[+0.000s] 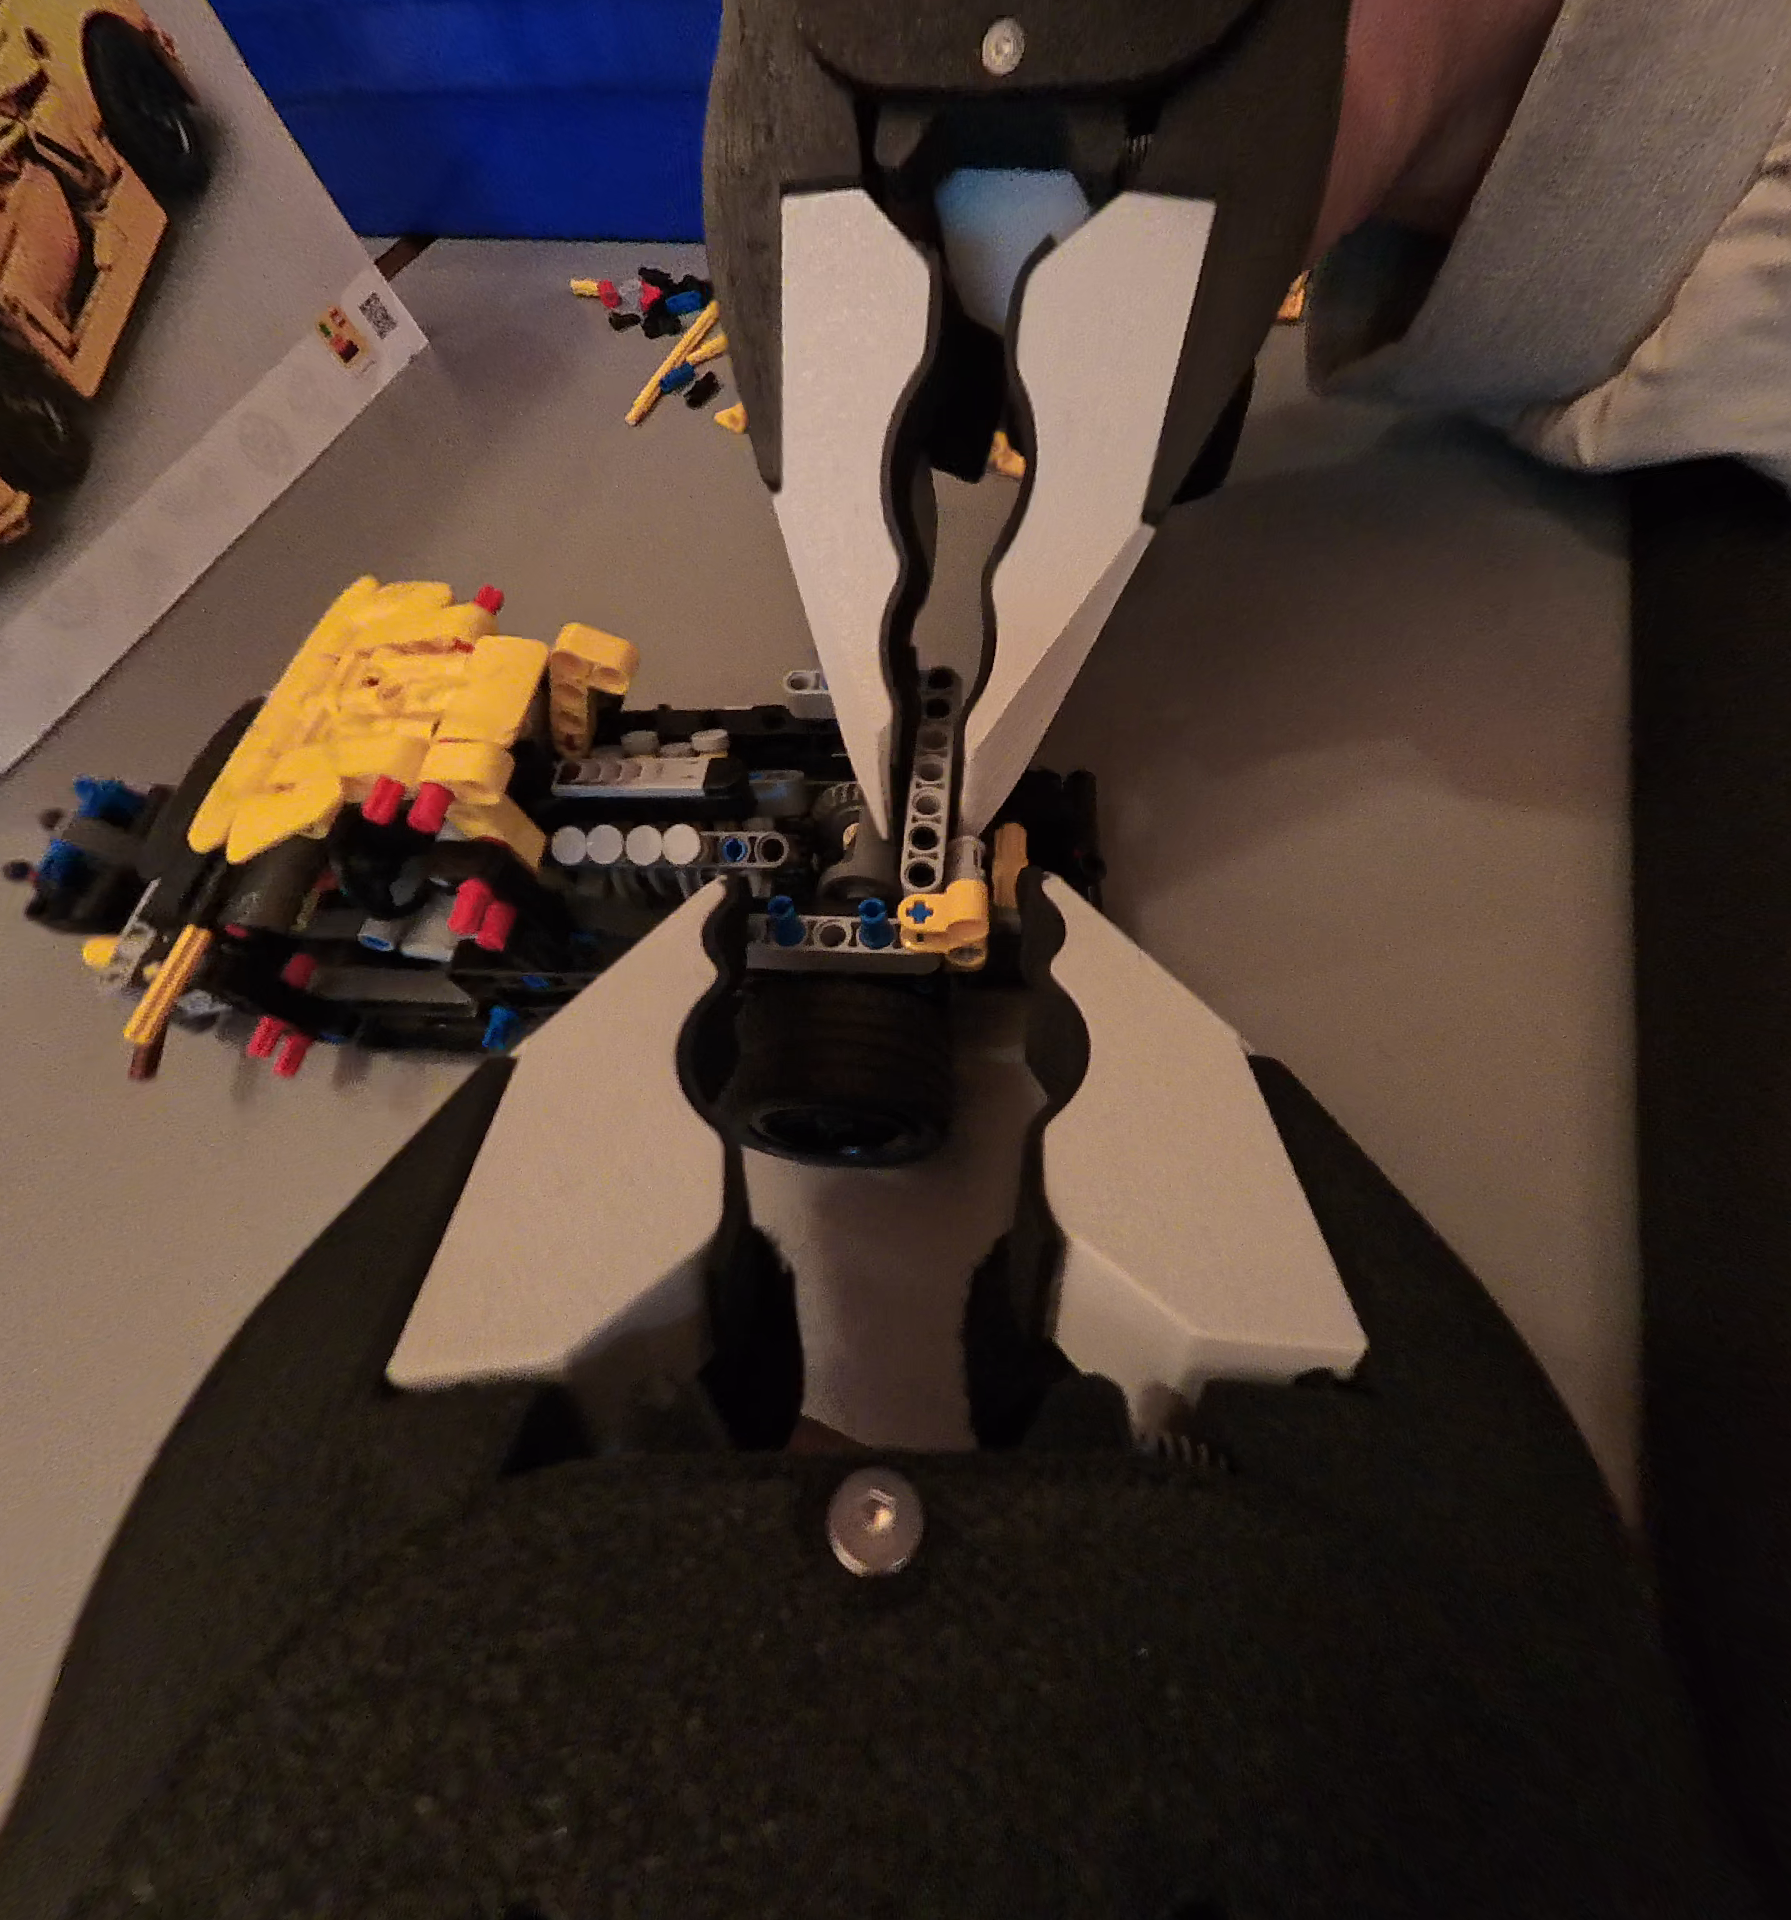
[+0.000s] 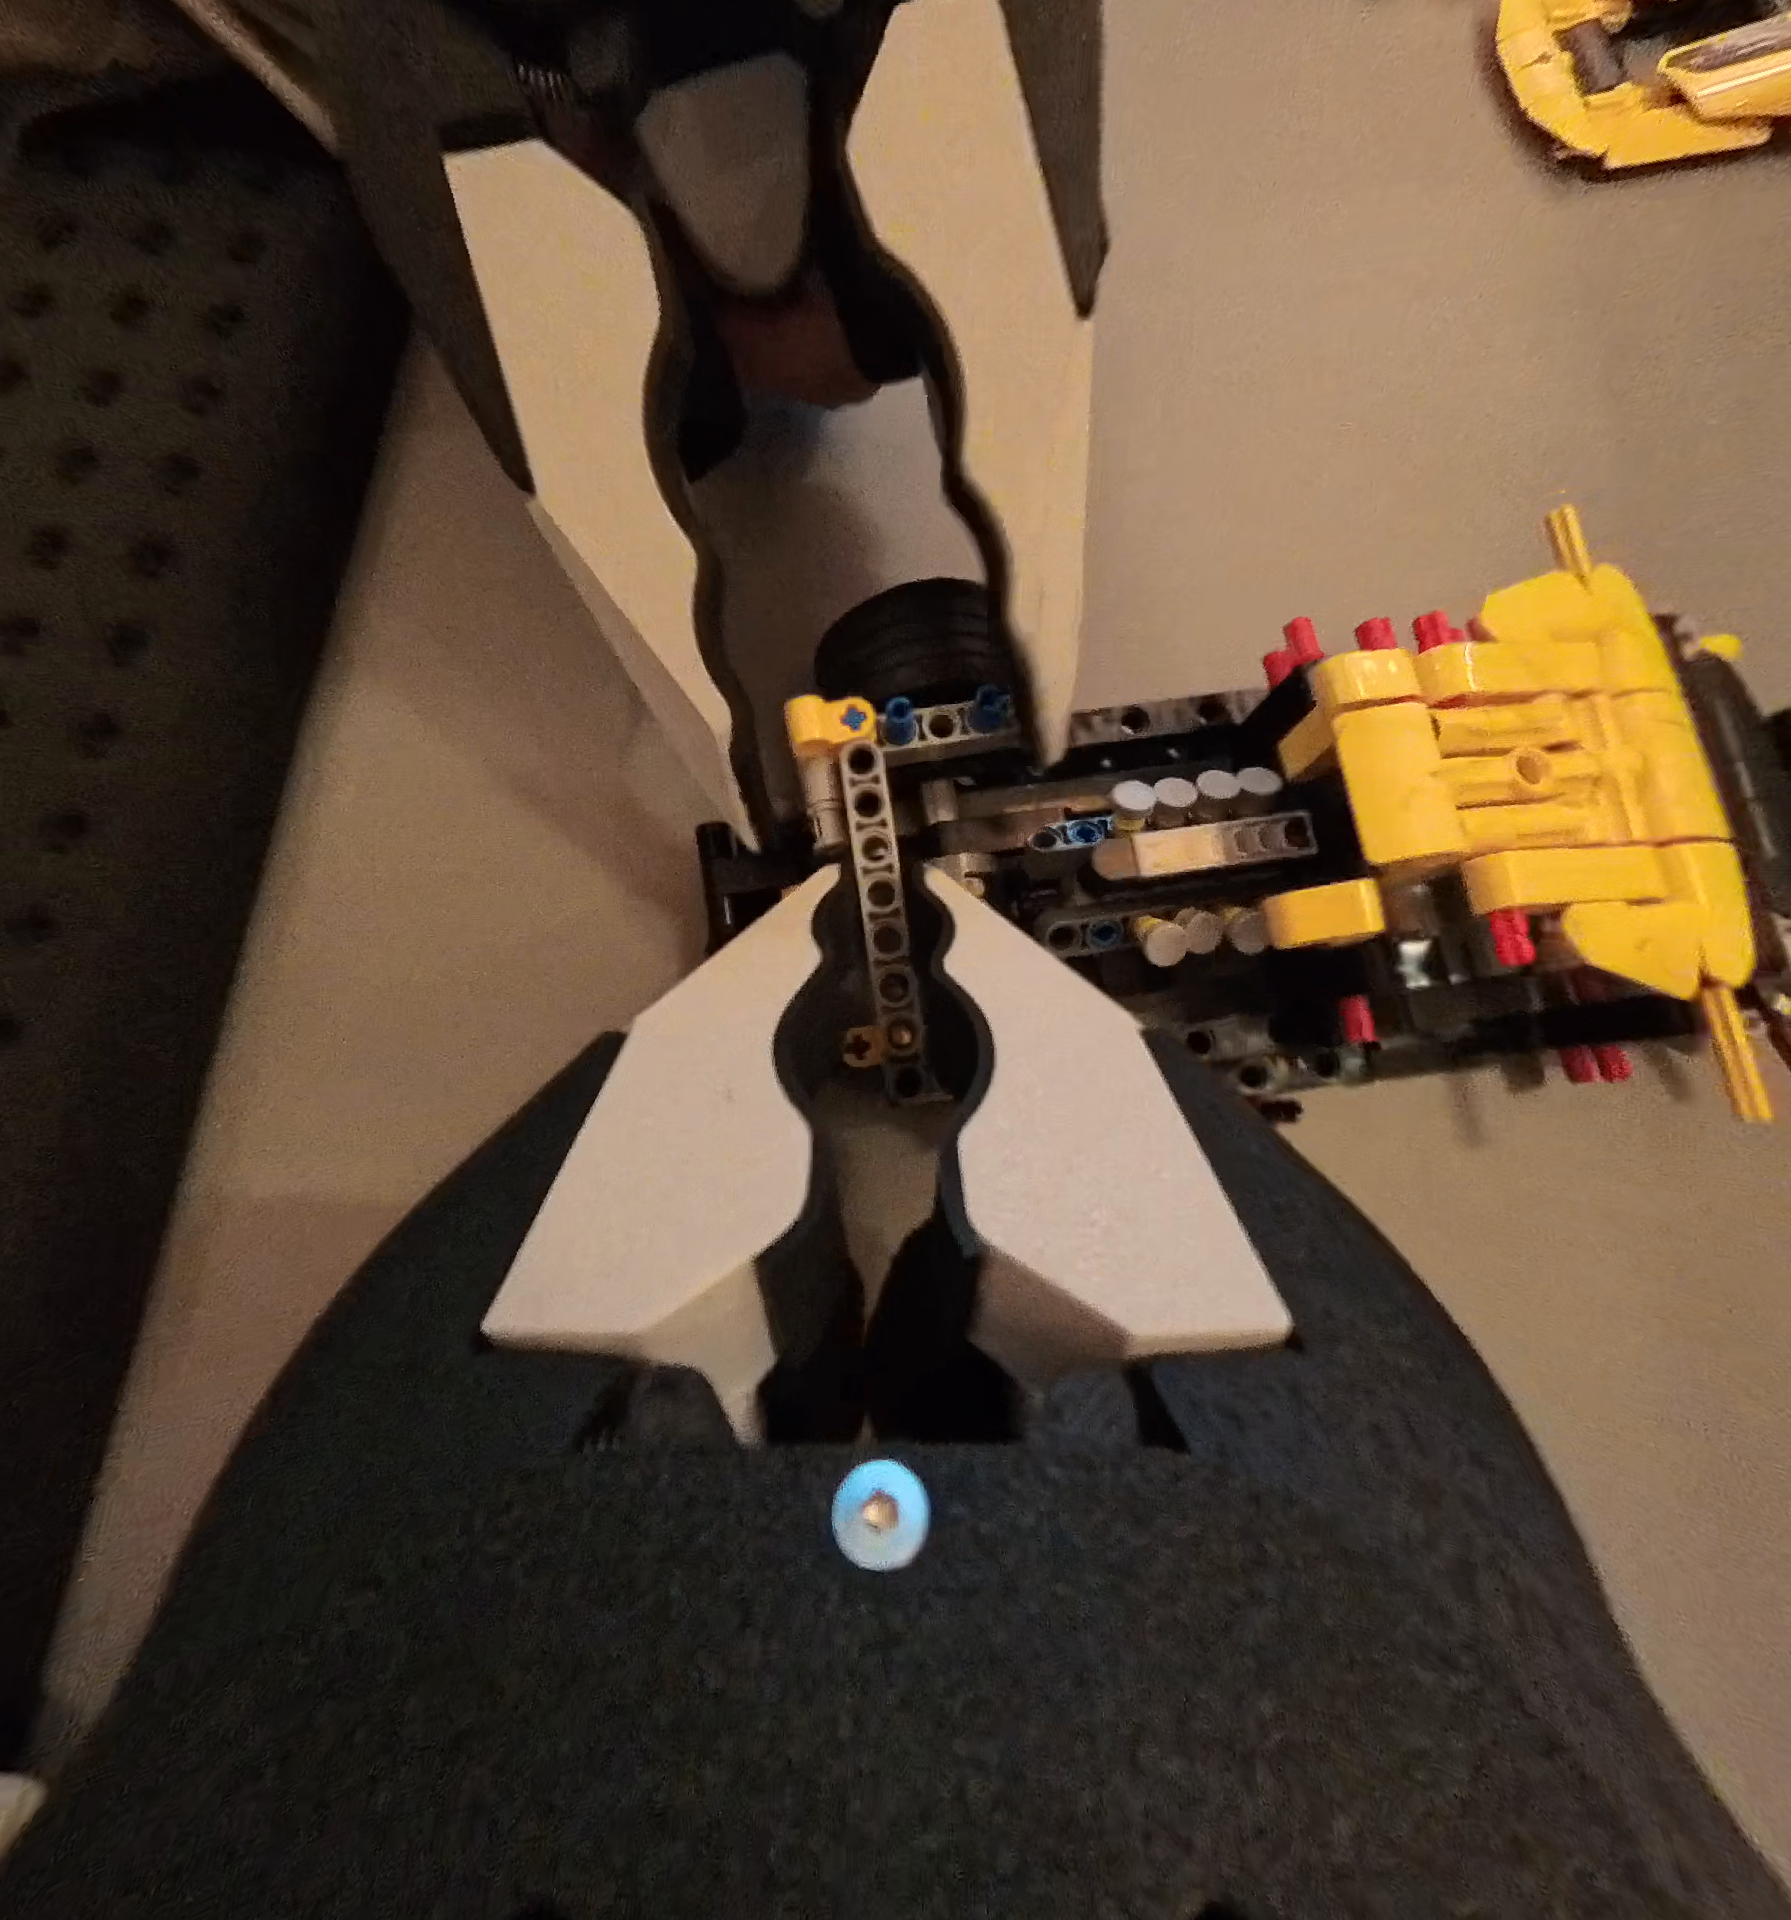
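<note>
**brickfan:** So what's each claw actually doing here?

**gearhead:** Both meet at one end of the half-built toy car (image 1: 517, 831), the black chassis with yellow body panels lying on the grey table (image 1: 1338, 831). The right claw (image 2: 878, 883) is nearly closed, pinching a long grey beam with holes (image 2: 880, 914) that runs lengthwise between its white fingers (image 2: 1067, 1091). The far end of that beam sits right by a yellow connector (image 2: 829, 719) on the car.

**brickfan:** And the left one?

**gearhead:** The left claw (image 1: 875, 894) is spread fairly wide, straddling the car's black wheel (image 1: 839, 1070). Its tips end right at the chassis on either side of a short grey bar with blue pins (image 1: 829, 930). Can't tell for sure whether the fingers actually press on anything, so I'd say open around the wheel, not gripping.

**brickfan:** Anything else near the car?

**gearhead:** From the left wrist view, a small heap of loose parts (image 1: 662, 322) lies beyond the car, and a printed sheet showing a yellow vehicle (image 1: 91, 312) sits off to the car's far left. There's a blue box (image 1: 475, 104) behind that. The right wrist view catches a separate yellow body piece (image 2: 1691, 73) well apart from the car.
</note>
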Demonstrator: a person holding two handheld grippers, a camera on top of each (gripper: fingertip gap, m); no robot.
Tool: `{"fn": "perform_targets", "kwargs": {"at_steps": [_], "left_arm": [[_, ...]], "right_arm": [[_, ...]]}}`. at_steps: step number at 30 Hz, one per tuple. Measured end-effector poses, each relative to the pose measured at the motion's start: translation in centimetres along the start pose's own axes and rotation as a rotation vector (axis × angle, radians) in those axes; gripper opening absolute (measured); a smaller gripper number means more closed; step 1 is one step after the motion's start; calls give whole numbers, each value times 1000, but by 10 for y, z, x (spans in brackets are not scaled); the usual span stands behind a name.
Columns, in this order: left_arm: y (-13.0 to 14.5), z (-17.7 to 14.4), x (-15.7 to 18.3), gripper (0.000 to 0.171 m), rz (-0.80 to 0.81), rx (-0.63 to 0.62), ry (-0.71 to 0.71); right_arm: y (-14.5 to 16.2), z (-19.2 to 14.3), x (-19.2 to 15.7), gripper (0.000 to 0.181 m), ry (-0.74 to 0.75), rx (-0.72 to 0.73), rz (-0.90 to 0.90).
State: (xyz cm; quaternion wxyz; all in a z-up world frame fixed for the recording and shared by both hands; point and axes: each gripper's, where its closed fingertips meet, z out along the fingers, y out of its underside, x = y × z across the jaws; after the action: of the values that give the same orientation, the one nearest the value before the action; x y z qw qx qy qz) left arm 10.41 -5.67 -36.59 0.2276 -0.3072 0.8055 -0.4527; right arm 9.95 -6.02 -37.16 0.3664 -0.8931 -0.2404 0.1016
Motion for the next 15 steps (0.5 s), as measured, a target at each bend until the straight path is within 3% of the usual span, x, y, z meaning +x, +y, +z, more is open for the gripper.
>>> {"fn": "perform_targets", "kwargs": {"at_steps": [1, 6, 15], "left_arm": [[0, 0, -1, 41, 2, 7, -8], [2, 4, 1, 42, 17, -21, 12], [2, 5, 7, 43, 4, -20, 35]], "right_arm": [[-3, 0, -3, 5, -22, 34, 18], [-2, 0, -4, 5, -54, 112, 82], [-2, -5, -9, 4, -65, 62, 66]]}}
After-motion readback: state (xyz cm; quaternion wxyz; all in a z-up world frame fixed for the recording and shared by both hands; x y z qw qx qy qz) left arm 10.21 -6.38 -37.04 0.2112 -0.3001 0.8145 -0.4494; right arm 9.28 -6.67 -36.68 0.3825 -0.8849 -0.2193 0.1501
